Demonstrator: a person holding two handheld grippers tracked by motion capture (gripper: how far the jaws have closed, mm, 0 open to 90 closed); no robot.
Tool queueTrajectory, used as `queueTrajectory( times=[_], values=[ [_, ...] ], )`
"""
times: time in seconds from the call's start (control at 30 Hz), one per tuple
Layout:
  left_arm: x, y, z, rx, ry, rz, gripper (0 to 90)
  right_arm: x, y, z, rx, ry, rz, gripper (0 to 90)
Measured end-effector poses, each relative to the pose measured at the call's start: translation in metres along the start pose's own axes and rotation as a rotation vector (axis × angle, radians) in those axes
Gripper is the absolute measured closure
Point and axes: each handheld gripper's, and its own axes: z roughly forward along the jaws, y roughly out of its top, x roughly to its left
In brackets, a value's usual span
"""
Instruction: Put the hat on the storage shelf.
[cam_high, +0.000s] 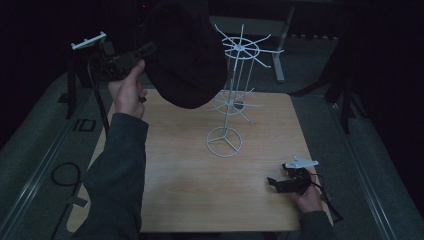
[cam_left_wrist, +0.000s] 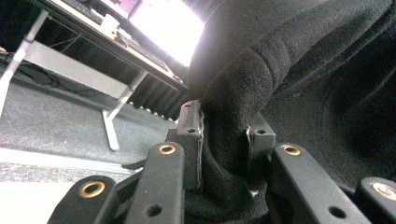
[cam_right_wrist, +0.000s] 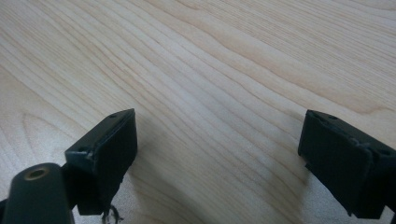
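Worktop (cam_high: 190, 190) of pale wood grain occupies the centre of the high view, with dark grey carpeted floor (cam_high: 35, 150) on both sides and a grey-legged table (cam_high: 280, 45) standing farther back.

Black fleece hat (cam_high: 182, 55) is the largest item in play. It hangs raised above the far left part of the worktop, its crown bulging toward the camera, just beside the upper ring of the rack and overlapping it in the high view. Whether fabric and wire touch cannot be told.

White wire rack (cam_high: 231, 95) stands upright near the middle of the worktop on a round three-spoke base, with two tiers of radiating hooks on a central stem.

Left hand-held gripper (cam_high: 122, 60) is held high at the far left edge, above the worktop, by the left hand (cam_high: 127, 92) in a grey sleeve. In the left gripper view its jaws are closed on a thick fold of the hat's rim (cam_left_wrist: 224, 135), the fabric pinched between both pads.

Right hand-held gripper (cam_high: 274, 184) rests low at the near right corner, well apart from rack and hat, held by the right hand (cam_high: 307, 197). In the right gripper view its jaws stand wide apart with only bare wood between them.
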Motion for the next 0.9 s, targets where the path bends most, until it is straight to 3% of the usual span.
queueTrajectory(
  times=[0.2,0.5,0.6,0.7,0.9],
  values=[
    [-0.002,-0.002,0.007,-0.003,0.012,-0.015,74.6,0.0,0.0,0.0,0.0,0.0,0.001,11.6],
    [0.002,-0.016,0.022,0.014,0.059,-0.09,74.6,0.0,0.0,0.0,0.0,-0.001,-0.001,11.6],
    [0.003,-0.02,0.025,0.037,0.136,-0.072,74.5,0.0,0.0,0.0,0.0,-0.001,0.0,11.6],
    [0.001,-0.023,0.028,0.072,0.248,-0.023,74.1,0.0,0.0,0.0,0.0,-0.001,0.0,11.6],
    [0.004,-0.028,0.031,0.115,0.305,0.019,74.1,0.0,0.0,0.0,0.0,-0.001,-0.001,11.6]
  ],
)
